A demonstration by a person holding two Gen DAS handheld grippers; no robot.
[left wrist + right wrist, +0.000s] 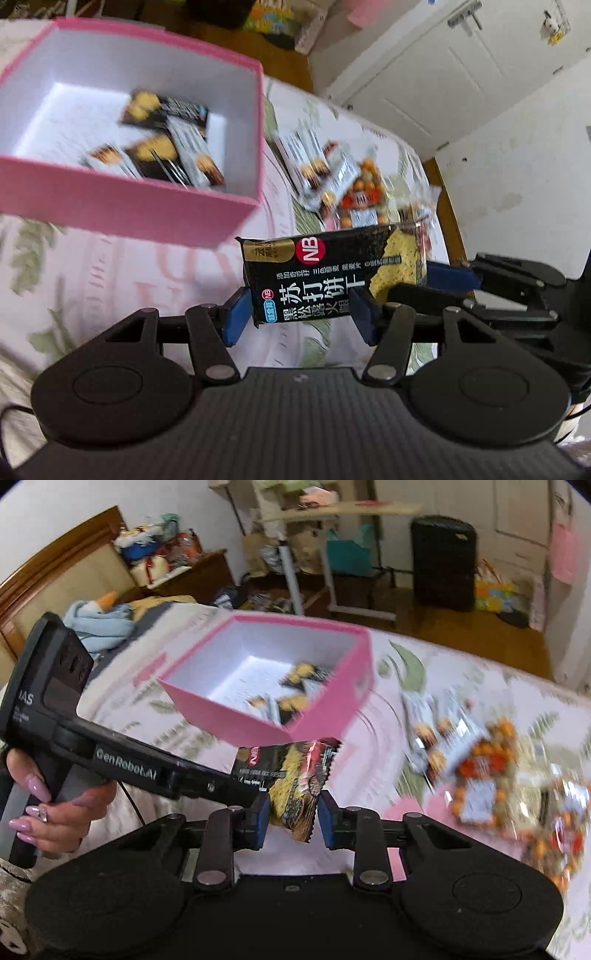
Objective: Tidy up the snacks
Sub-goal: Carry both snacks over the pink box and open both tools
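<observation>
In the left wrist view, the left gripper held a black cracker packet by its near end, blue pads pressed to both long edges, jaws partly closed around it. The pink box sat at ten o'clock on the floral bedspread, with several blurred snack packets inside on its white floor. A loose heap of snacks lay on the bedspread at one o'clock, beside the box. The right gripper reached in at three o'clock.

In the right wrist view, the right gripper pinched a crinkled black-and-yellow packet narrowly between its pads. The pink box stood at twelve o'clock beyond it. The snack heap lay blurred at three o'clock. At nine o'clock a hand gripped the left gripper's handle.
</observation>
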